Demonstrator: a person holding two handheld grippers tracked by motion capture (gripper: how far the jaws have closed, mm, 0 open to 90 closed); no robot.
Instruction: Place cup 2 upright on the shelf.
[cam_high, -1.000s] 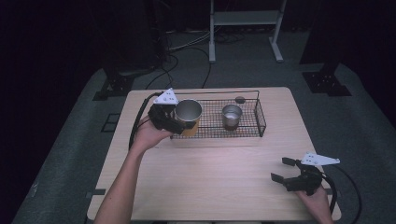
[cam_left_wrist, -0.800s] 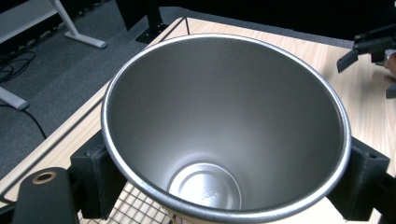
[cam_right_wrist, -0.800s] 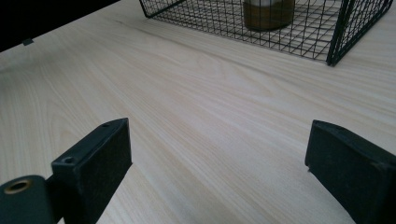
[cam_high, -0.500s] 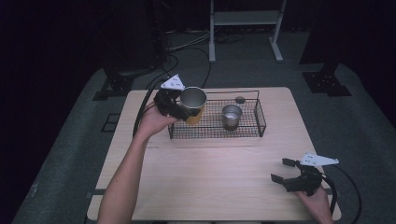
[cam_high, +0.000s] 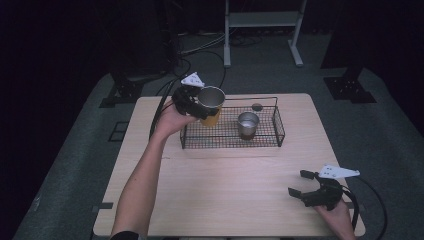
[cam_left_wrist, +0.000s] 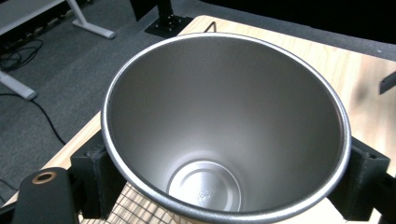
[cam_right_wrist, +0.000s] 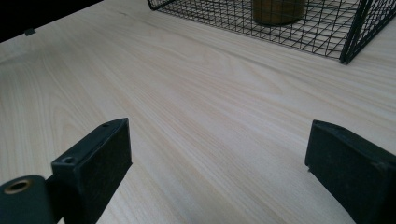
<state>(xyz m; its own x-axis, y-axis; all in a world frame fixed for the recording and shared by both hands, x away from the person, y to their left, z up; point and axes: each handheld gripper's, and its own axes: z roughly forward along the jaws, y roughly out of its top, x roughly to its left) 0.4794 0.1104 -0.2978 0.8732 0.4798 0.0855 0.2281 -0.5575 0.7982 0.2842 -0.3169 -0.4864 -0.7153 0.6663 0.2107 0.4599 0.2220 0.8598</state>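
Left gripper (cam_high: 197, 105) is pinching a smooth round steel cup (cam_high: 211, 98) over wire basket's (cam_high: 227, 140) 9 o'clock end; right gripper (cam_high: 306, 186) is sitting w/ jaws spread, empty.

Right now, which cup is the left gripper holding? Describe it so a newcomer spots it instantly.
Start at the black wire basket at the far side of the wooden table. At its left end, the left gripper holds a metal cup lifted above the wire floor, fingers on either side. Unlike the smaller metal cup standing inside the basket, it is bigger, tilted and orange-yellow outside.
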